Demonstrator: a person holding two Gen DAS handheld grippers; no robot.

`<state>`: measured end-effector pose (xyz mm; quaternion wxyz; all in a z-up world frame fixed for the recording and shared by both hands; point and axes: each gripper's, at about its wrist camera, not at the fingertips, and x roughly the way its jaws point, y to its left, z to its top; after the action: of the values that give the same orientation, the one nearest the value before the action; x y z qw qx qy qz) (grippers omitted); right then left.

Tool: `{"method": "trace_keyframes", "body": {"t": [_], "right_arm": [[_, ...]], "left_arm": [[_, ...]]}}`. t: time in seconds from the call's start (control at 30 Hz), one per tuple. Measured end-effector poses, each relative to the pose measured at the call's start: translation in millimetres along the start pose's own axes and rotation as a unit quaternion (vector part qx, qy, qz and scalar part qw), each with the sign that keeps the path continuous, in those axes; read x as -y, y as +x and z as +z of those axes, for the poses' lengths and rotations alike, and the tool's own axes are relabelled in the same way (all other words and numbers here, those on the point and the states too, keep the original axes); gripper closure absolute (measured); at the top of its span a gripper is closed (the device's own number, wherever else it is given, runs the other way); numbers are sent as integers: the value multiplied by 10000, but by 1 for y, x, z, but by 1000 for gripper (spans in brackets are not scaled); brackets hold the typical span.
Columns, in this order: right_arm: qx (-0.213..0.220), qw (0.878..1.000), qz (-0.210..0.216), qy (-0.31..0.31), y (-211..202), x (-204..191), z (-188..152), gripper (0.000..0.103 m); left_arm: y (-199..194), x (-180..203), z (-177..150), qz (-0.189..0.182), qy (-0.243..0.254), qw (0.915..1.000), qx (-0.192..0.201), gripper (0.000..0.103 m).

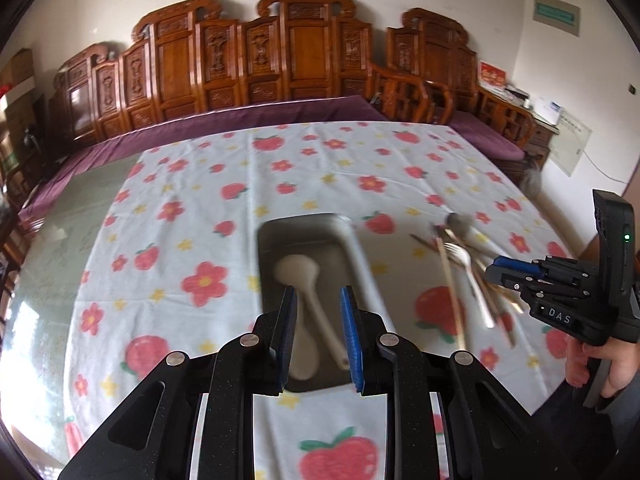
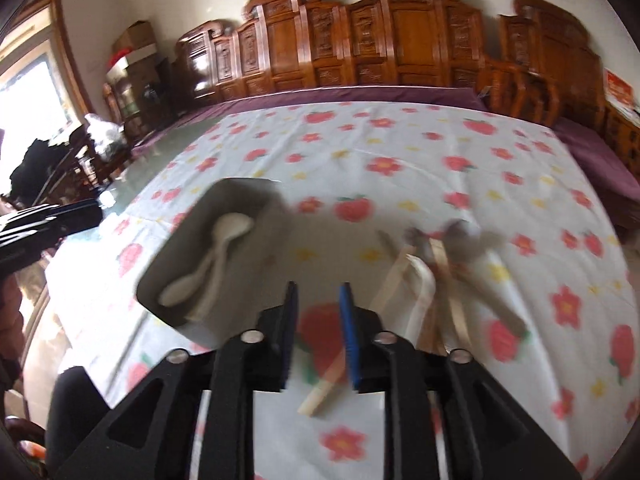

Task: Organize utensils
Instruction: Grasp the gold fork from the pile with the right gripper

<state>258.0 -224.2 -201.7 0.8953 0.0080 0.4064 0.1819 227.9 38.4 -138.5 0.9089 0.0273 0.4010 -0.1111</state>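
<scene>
A grey rectangular tray [image 1: 268,240] sits on the strawberry-print tablecloth and holds white spoons [image 1: 298,270]. My left gripper [image 1: 318,300] is open and empty, hovering above the tray's near end. To the right lies a loose pile of utensils [image 1: 466,276]: a fork, chopsticks and spoons. My right gripper [image 1: 494,270] shows there from the side, over the pile. In the right wrist view the right gripper [image 2: 318,294] is open and empty above the cloth, with the tray [image 2: 256,192] and its spoons [image 2: 224,232] to the left and the blurred pile [image 2: 436,268] to the right.
The tablecloth [image 1: 320,168] covers a large table. A carved wooden bench with a purple cushion [image 1: 256,116] runs along the far edge. A wooden armchair [image 1: 416,92] stands at the back right. The left gripper [image 2: 48,220] shows at the right wrist view's left edge.
</scene>
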Motion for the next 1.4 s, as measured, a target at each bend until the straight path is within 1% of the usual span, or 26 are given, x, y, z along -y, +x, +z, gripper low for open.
{"method": "trace_keyframes", "body": {"t": [0.07,0.17,0.27,0.4,0.53,0.6,0.7,0.73,0.8,0.83,0.93,1.0,1.17,1.3,1.4], "right_arm": [[-46,9998,-169,88,2,15,-9,77],[-235,9992,-316,76,12,30,-25,77],[-343,9989,-270,151,24,40,-35,77],[-447,9987,-124,194,37,45,-45,77],[-513,9987,-28,79,44,39,-47,78],[-581,9980,-243,-75,48,34,-49,78],[-674,9975,-226,-59,54,36,-55,81],[-704,9973,-217,-40,56,38,-56,85],[-752,9968,-253,0,57,43,-59,88],[-745,9969,-249,29,58,46,-60,92],[-713,9970,-140,260,54,56,-61,94],[-687,9972,-96,277,52,57,-63,97],[-470,9985,47,269,36,56,-61,97],[-300,9992,71,260,27,57,-56,97],[-252,9992,57,295,26,61,-54,97]], "left_arm": [[5,14,-1,-95,46,9999,-22,82],[11,30,-3,-213,48,9997,-62,82],[17,43,-8,-292,55,9995,-136,82],[22,56,-14,-318,136,9991,-228,82],[28,63,-17,-298,150,9990,-312,82],[32,66,-18,-296,143,9988,-353,82],[38,73,-20,-305,158,9986,-414,82],[40,76,-21,-307,163,9985,-431,82],[43,81,-22,-301,202,9983,-465,82],[46,85,-22,-286,235,9982,-480,82],[52,91,-22,-304,244,9979,-522,82],[57,96,-22,-317,245,9977,-551,82],[76,114,-25,-360,304,9967,-662,82],[92,124,-29,-363,342,9957,-778,82],[105,131,-32,-299,394,9951,-859,82]]}}
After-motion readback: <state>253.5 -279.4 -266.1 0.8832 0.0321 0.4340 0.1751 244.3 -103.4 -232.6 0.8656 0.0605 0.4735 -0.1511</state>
